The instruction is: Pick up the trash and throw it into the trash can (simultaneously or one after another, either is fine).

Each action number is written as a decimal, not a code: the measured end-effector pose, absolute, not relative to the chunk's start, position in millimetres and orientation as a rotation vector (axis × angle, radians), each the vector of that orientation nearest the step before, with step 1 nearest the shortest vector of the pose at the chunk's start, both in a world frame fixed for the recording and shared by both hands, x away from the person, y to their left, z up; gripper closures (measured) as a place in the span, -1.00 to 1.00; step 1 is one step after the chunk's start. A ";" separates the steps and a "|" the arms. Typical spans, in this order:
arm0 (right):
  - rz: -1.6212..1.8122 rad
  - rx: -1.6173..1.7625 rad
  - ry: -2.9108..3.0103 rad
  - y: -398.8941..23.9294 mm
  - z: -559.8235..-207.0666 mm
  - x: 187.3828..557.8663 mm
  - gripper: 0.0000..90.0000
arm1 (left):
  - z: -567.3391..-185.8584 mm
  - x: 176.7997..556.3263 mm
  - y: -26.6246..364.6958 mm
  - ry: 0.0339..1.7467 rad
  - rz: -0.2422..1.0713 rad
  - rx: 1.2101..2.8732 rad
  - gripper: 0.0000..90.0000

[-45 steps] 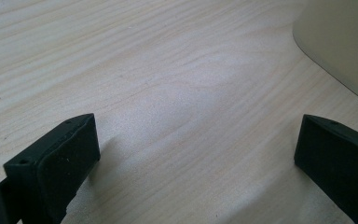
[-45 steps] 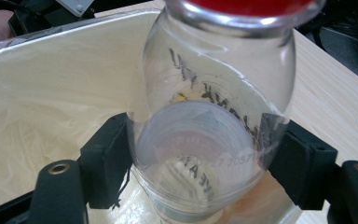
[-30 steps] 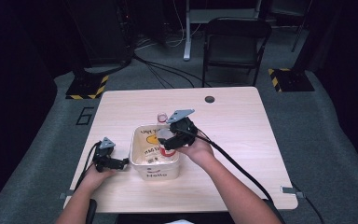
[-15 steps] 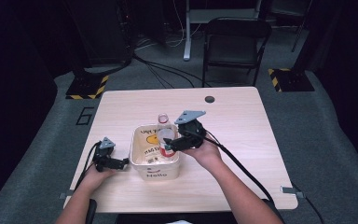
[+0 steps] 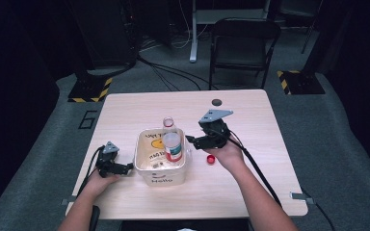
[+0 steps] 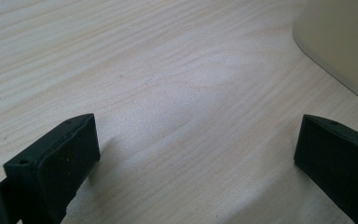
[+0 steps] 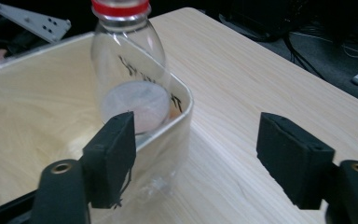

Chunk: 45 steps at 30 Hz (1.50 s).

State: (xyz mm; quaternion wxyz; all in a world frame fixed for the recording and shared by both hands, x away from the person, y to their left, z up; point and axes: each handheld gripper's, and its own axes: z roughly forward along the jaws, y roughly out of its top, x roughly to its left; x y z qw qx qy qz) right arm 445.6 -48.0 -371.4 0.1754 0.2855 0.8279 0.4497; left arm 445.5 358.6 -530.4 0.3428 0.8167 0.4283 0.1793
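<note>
The counter point(image 5: 250, 183) carried a cream tub point(image 5: 161, 175) near its front middle, printed with "Hello" on the near wall. Inside the tub stood a clear bottle point(image 5: 173, 147), upright at the right-hand wall, its long axis vertical and its open mouth pointing up; the red label band sat low on it. In the right gripper view the bottle point(image 7: 130, 84) rose just behind the tub's corner point(image 7: 179, 100), a red ring at its neck. A second clear bottle point(image 5: 168, 123) stood upright on the counter just behind the tub.

The right gripper point(image 5: 191, 140) hung just right of the tub, pointing left at the bottle, with the bottle already let go. Its jaws had just been closing, yet stood apart with nothing between them.

The left gripper point(image 5: 127, 166) rested on the counter at the tub's left side, released, with bare wood between its jaws.

A small red cap point(image 5: 211, 158) lay on the counter beside the right hand.
</note>
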 end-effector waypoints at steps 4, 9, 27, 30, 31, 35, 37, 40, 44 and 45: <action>1.237 0.779 2.324 -55.8 -380.2 445.1 -0.26 | -531.0 445.5 357.9 1.119 0.469 2.108 -1.00; 1.289 0.824 2.313 -71.2 -399.2 442.6 -0.19 | -530.9 445.6 358.0 1.118 0.469 2.110 -1.00; 1.233 0.979 2.371 -108.2 -456.3 456.1 0.03 | -530.9 446.2 357.6 1.123 0.469 2.107 -1.00; 1.165 0.952 2.374 -105.6 -468.8 457.2 0.09 | -530.9 446.2 357.6 1.123 0.469 2.107 -1.00; 1.164 0.955 2.382 -104.8 -471.5 457.9 0.10 | -530.9 446.2 357.6 1.123 0.469 2.107 -1.00; 1.133 0.940 2.437 -99.1 -483.3 461.5 0.11 | -530.9 446.2 357.6 1.123 0.469 2.107 -1.00; 1.093 0.941 2.485 -94.6 -489.8 462.0 0.12 | -530.9 446.2 357.7 1.123 0.469 2.108 -1.00; 1.041 0.909 2.525 -89.8 -494.8 461.7 0.13 | -531.0 446.3 357.5 1.124 0.466 2.106 -1.00; 1.031 0.884 2.551 -90.1 -494.8 460.2 0.17 | -531.0 446.3 357.5 1.124 0.466 2.106 -1.00; 1.028 0.892 2.554 -90.3 -494.9 460.1 0.18 | -530.9 446.3 357.6 1.123 0.467 2.107 -1.00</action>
